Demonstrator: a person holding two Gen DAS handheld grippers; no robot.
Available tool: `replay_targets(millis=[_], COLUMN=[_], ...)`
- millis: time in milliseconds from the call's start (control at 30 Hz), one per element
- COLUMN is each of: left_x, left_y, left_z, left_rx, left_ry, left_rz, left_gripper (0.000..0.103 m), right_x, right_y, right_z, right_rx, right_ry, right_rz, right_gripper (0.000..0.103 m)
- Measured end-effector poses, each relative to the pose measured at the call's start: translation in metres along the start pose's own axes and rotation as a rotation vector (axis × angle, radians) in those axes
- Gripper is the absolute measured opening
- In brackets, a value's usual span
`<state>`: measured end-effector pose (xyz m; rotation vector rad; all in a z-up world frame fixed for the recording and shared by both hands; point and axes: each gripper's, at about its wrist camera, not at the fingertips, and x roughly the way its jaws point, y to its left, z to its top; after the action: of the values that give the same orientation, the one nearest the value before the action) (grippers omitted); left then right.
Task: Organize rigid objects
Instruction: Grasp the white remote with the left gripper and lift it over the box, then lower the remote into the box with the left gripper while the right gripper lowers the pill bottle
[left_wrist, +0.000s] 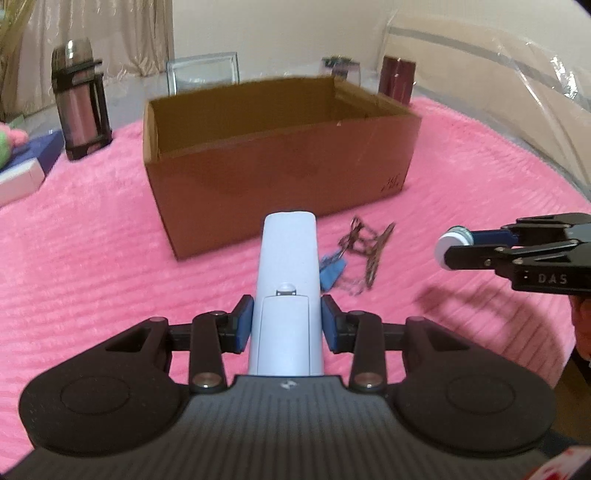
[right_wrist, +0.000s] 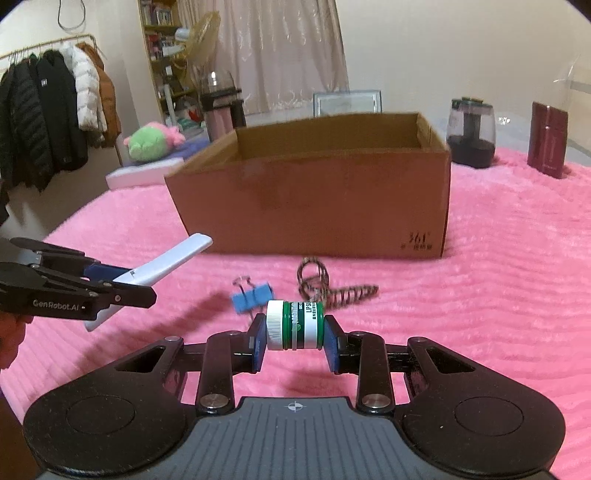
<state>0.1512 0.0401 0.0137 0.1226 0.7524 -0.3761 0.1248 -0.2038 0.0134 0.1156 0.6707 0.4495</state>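
Observation:
My left gripper is shut on a white remote control, held back side up above the pink blanket and pointing toward the open cardboard box. In the right wrist view that remote sticks out of the left gripper at the left. My right gripper is shut on a small green jar with a white lid, gripped end to end. The jar and right gripper show at the right of the left wrist view. A blue binder clip and a brown coiled hair tie lie on the blanket before the box.
The pink blanket covers the surface. Behind the box stand a dark jar, a maroon container and a clear frame. A pink flask stands at the far left, near a plush toy on flat boxes. Coats hang at the far left.

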Motion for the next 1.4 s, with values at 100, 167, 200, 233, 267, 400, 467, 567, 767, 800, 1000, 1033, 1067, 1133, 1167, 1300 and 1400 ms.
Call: replay_targets(millis=[100,167,200,233,267,400,467,567,767,800,1000,1033,1067,1133,1167,1300,1400], left_x=[-0.013,-0.019,-0.021,-0.023,-0.025,-0.029,-0.028,-0.022,0.012,0.019,0.063,0.070,0.076,0.091,0.098,0.119,0.131], left_y=[-0.004,-0.004,-0.004,-0.003,-0.002,0.003,0.009,0.016,0.034,0.037,0.047,0.047,0.045,0.046,0.046,0.051,0.055], left_z=[0.016,0.028,0.034,0.041,0.047,0.077,0.096,0.121,0.169,0.177,0.204,0.205,0.205,0.207,0.207,0.203,0.200], left_rx=[-0.002,-0.001,-0.002,-0.004,-0.004,0.019,0.018,0.030,0.045,0.046,0.045,0.048,0.054,0.061,0.063,0.069,0.073], left_ry=[-0.030,-0.044,-0.050,-0.056,-0.061,-0.085,-0.095,-0.100,-0.066,-0.060,-0.006,0.004,0.014,0.038,0.049,0.084,0.108], left_rz=[-0.009,-0.010,-0.011,-0.010,-0.007,0.017,0.019,0.031,0.032,0.033,0.023,0.026,0.030,0.034,0.039,0.052,0.058], left_gripper=[0.033,0.033,0.033,0.033,0.033,0.033,0.033,0.033,0.033,0.033,0.033,0.033,0.033,0.033,0.033,0.033,0.033], right_x=[-0.011,-0.016,-0.018,-0.020,-0.022,-0.024,-0.023,-0.017,0.006,0.010,0.042,0.048,0.055,0.067,0.072,0.092,0.105], right_y=[0.001,0.001,0.001,0.001,0.002,-0.003,-0.007,-0.013,-0.030,-0.032,-0.050,-0.053,-0.055,-0.061,-0.063,-0.070,-0.075], right_z=[0.013,0.023,0.029,0.034,0.040,0.066,0.079,0.099,0.140,0.146,0.176,0.179,0.181,0.186,0.186,0.189,0.190], right_rx=[0.006,0.009,0.008,0.005,0.000,0.007,0.014,0.016,0.003,-0.002,0.000,-0.003,-0.004,-0.005,-0.007,-0.014,-0.021], right_ry=[-0.024,-0.038,-0.046,-0.054,-0.062,-0.088,-0.095,-0.101,-0.103,-0.103,-0.083,-0.076,-0.067,-0.048,-0.041,0.000,0.032], right_rz=[0.002,0.006,0.011,0.013,0.015,0.034,0.045,0.053,0.046,0.043,0.028,0.023,0.017,0.007,0.005,-0.003,-0.013], right_gripper=[0.028,0.028,0.028,0.028,0.028,0.028,0.028,0.028,0.028,0.028,0.028,0.028,0.028,0.028,0.028,0.028,0.028])
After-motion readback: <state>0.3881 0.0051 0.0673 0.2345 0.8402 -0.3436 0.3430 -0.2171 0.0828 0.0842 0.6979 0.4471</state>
